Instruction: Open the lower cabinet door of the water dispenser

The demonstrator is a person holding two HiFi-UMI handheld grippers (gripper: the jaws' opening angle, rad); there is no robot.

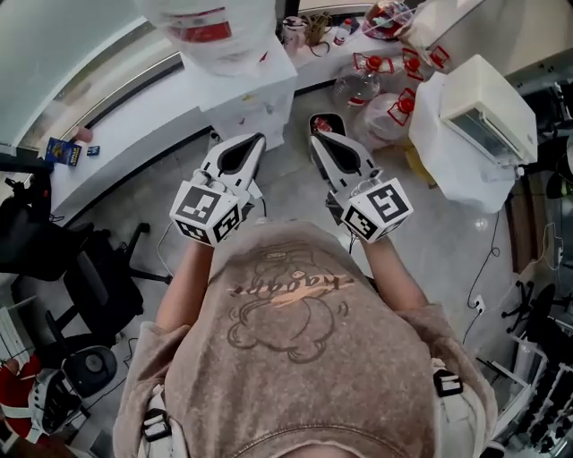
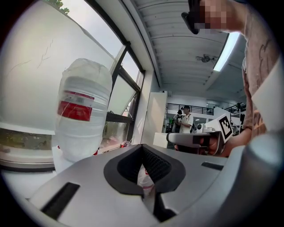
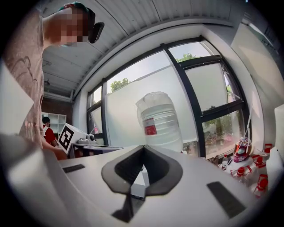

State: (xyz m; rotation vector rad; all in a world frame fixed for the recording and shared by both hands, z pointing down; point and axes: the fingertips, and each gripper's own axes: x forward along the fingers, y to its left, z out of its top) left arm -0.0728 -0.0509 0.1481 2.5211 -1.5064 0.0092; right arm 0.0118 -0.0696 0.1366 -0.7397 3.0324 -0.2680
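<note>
The white water dispenser (image 1: 255, 94) stands ahead of me, seen from above, with a large clear bottle (image 1: 215, 27) on top. Its lower cabinet door cannot be made out from this angle. I hold both grippers side by side at chest height, pointing level toward the dispenser and well short of it. My left gripper (image 1: 255, 139) is shut with nothing between its jaws, and my right gripper (image 1: 318, 140) is shut and empty too. The bottle (image 2: 82, 115) rises above the left gripper (image 2: 142, 146) in its own view. The same bottle (image 3: 160, 122) stands past the right gripper (image 3: 144, 146).
Several red-capped water jugs (image 1: 385, 98) lie on the floor right of the dispenser, beside a white boxy appliance (image 1: 488, 112). A white ledge (image 1: 134, 125) runs along the window at left. A black office chair (image 1: 98, 268) stands at lower left. A person (image 2: 185, 119) stands far off.
</note>
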